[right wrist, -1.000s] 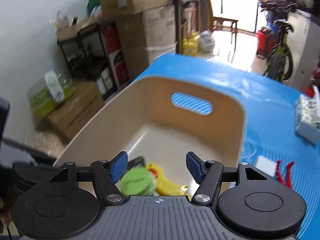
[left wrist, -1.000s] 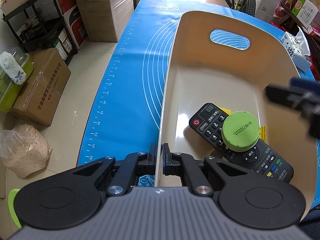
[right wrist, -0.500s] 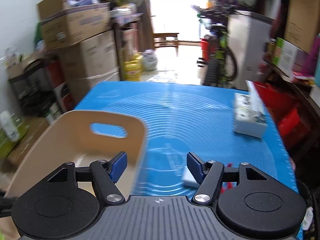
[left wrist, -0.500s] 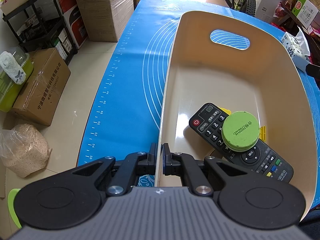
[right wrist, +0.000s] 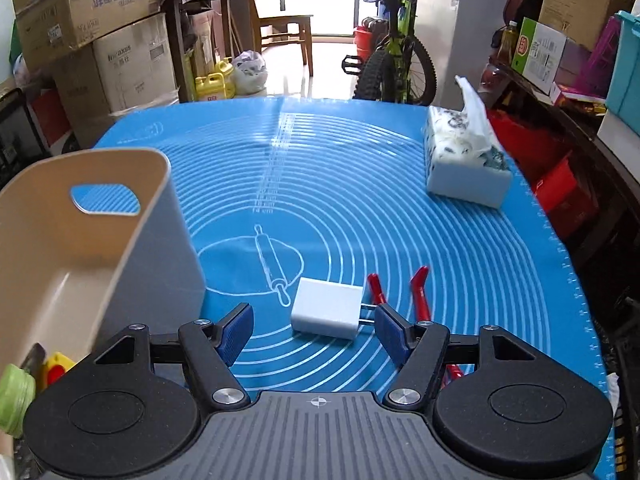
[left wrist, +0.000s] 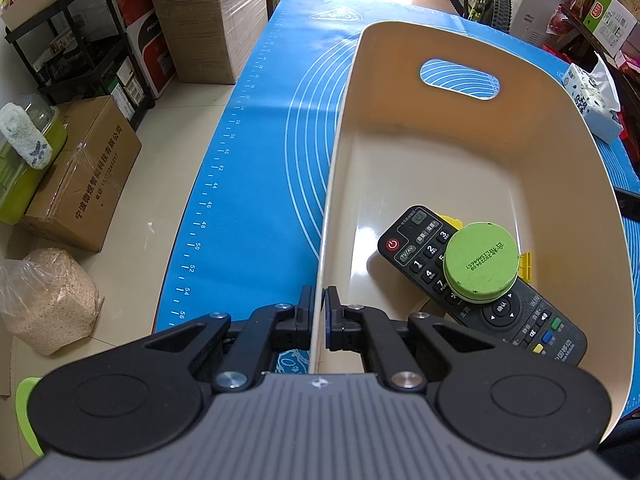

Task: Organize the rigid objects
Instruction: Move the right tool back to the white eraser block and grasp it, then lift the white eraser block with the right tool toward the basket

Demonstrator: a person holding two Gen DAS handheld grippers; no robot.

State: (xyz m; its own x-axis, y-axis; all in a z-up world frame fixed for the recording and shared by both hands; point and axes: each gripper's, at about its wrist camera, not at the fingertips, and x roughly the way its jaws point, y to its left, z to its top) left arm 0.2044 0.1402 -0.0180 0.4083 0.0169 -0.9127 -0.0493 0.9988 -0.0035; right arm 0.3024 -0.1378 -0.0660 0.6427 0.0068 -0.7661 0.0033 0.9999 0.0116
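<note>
Rigid objects were partly sorted. Inside the beige bin [left wrist: 460, 152] lay a black remote control [left wrist: 520, 320] with a green round lid [left wrist: 482, 263] resting on it and something yellow [left wrist: 527, 266] showing beneath; what the yellow thing was could not be told. Left out on the blue mat [right wrist: 360, 184], to the right of the bin, were a white charger plug [right wrist: 328, 308] and, just beyond it, a red-handled tool [right wrist: 420, 292] whose head was hidden behind the right gripper. A tissue pack [right wrist: 464, 160] sat further from the bin, towards the mat's far right edge; judging by the task, it may not belong with the rigid things. So roughly half the job looked done.

The left gripper [left wrist: 319, 316] had its jaws pressed together on the bin's near-left wall, steadying it. The right gripper [right wrist: 316, 332] hung with its blue pads wide apart and empty. The charger plug lay just ahead of them, between the two pads' lines, its prongs towards the right pad, not yet touched.
</note>
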